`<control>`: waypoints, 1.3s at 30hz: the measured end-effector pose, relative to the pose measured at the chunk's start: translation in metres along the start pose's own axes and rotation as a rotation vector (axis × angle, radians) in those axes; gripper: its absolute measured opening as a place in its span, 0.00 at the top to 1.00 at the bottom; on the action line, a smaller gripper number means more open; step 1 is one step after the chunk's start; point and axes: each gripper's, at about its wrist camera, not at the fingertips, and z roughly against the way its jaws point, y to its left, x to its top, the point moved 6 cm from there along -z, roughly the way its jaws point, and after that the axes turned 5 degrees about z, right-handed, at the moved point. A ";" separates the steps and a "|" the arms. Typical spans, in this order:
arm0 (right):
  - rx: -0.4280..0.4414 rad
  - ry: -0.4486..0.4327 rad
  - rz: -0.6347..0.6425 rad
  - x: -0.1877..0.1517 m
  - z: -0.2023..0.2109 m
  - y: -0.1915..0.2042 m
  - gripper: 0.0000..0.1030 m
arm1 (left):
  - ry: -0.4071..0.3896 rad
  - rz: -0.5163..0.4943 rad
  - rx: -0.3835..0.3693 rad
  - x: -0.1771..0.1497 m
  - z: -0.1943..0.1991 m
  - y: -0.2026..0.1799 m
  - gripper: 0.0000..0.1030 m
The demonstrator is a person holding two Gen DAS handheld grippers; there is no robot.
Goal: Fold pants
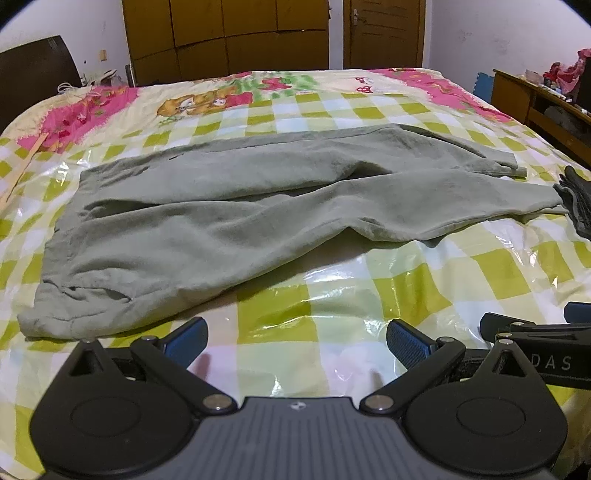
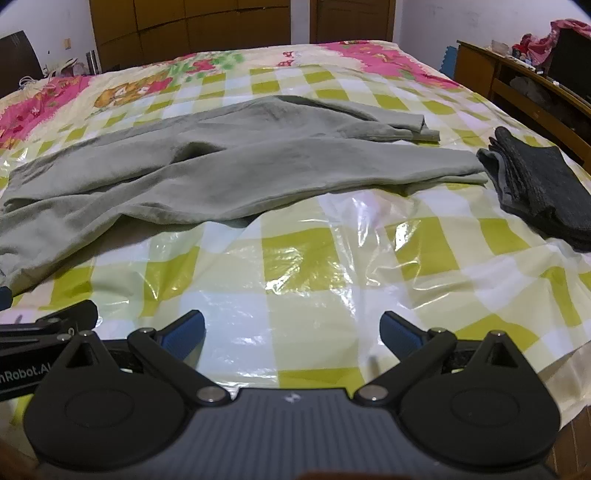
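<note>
1. Olive-green cotton pants [image 1: 236,206] spread flat across the bed [image 1: 332,302], waist end at the left, both legs reaching away to the right.
2. Left of the pants: a dark headboard [image 1: 37,62] against the wall, a pale wooden strip [image 1: 22,166] lying near the waist end at the bed's left margin.
3. Beyond the pants: cartoon print and pink patches on the checked yellow-green cover, then a brown wardrobe [image 1: 225,33] and a door [image 1: 384,33] against the far wall.
4. On the pants themselves: waistband rumpled at the near-left corner, far leg ending further back, near leg lying over it and ending at the right; wrinkles along both.
5. Nearer than the pants: left gripper [image 1: 297,341] hovering over glossy clear plastic that covers the bed, blue-padded fingers [image 1: 184,339] spread wide apart, holding nothing, just short of the pants' near edge.
6. Right of that, also nearer than the pants: right gripper [image 2: 291,334] over bare plastic, jaws likewise wide apart and empty, well clear of the fabric.
7. Right of the pants: a dark grey folded cloth [image 2: 539,184], its left edge just beside the near leg's hem; touching or not, cannot tell.
8. Further right of the pants, past the bed's edge: a wooden cabinet [image 2: 517,92] with red clutter on top.
</note>
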 end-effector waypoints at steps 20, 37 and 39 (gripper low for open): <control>0.025 -0.008 0.025 0.011 -0.003 0.014 0.02 | -0.016 0.015 0.003 0.009 0.001 0.017 0.00; 0.412 -0.111 0.570 0.051 -0.017 0.216 0.07 | -0.002 -0.062 0.222 0.018 -0.014 0.203 0.00; 0.466 -0.108 0.653 0.049 -0.019 0.244 0.11 | 0.036 -0.065 0.211 0.011 -0.021 0.216 0.02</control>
